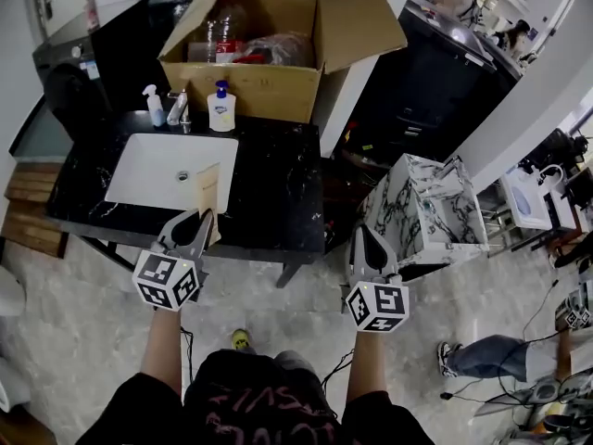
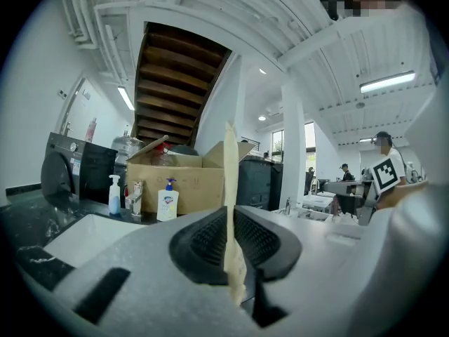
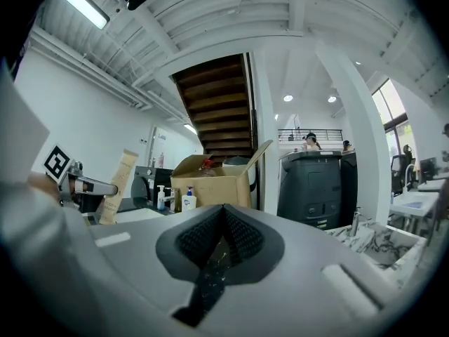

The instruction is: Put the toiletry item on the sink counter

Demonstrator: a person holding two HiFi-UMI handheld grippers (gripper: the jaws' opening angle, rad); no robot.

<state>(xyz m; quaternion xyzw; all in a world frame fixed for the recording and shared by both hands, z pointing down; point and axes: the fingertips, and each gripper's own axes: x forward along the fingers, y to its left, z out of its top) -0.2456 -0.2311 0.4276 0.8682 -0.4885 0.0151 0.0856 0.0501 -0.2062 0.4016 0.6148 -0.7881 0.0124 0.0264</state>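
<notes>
The toiletry item is a flat tan packet, held upright over the front edge of the black marble sink counter. My left gripper is shut on its lower end. In the left gripper view the packet shows edge-on, pinched between the dark pads. My right gripper hovers off the counter's right front corner, jaws together with nothing in them. From the right gripper view the packet is at the far left.
A white basin is set in the counter, with a faucet, a small spray bottle and a soap pump bottle behind it. An open cardboard box stands at the back. A white marbled cabinet is on the right.
</notes>
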